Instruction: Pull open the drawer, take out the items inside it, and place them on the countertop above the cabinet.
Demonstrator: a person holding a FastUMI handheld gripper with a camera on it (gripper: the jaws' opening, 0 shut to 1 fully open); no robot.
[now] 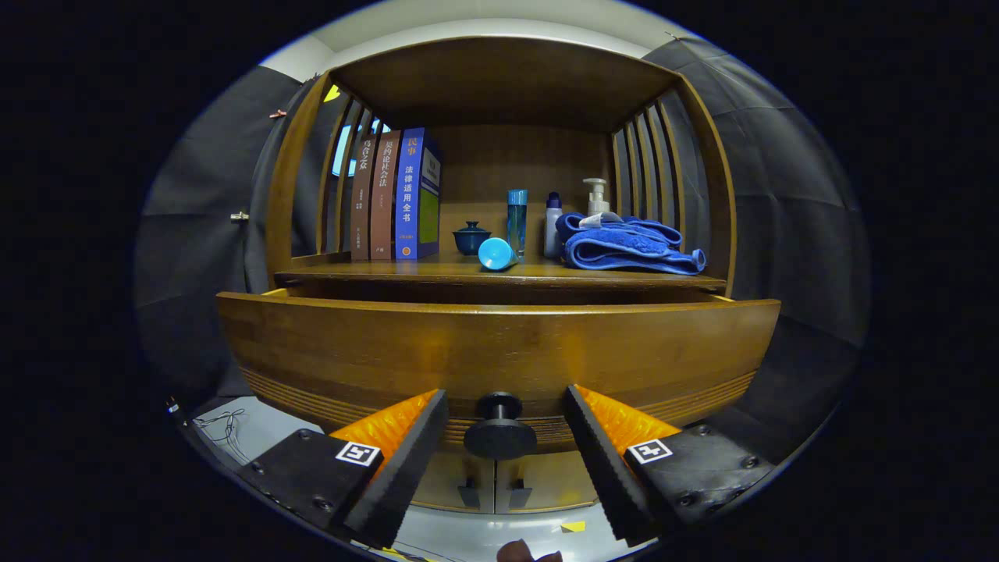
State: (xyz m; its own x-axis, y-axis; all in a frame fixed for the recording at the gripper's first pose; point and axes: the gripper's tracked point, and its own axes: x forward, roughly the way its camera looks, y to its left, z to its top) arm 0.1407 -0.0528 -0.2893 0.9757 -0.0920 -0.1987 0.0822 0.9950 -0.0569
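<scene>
A: Nearest first: what are the gripper (499, 460) fingers at?

B: Spread apart, grasping nothing. The knob (499, 428) sits between them at twelve o'clock, untouched on either side.

A: And the drawer (499, 351)?

B: Partly pulled out, front panel just beyond the knob. I can't see its contents from here.

A: Farther on?

B: The countertop (437, 272) holds books (394, 195) at eleven o'clock, a small cup (495, 254), and a folded towel (628, 246) at one.

A: Risks?

B: I'd guess crowding: new items could topple the bottles (517, 217) or roll the cup off.
</scene>
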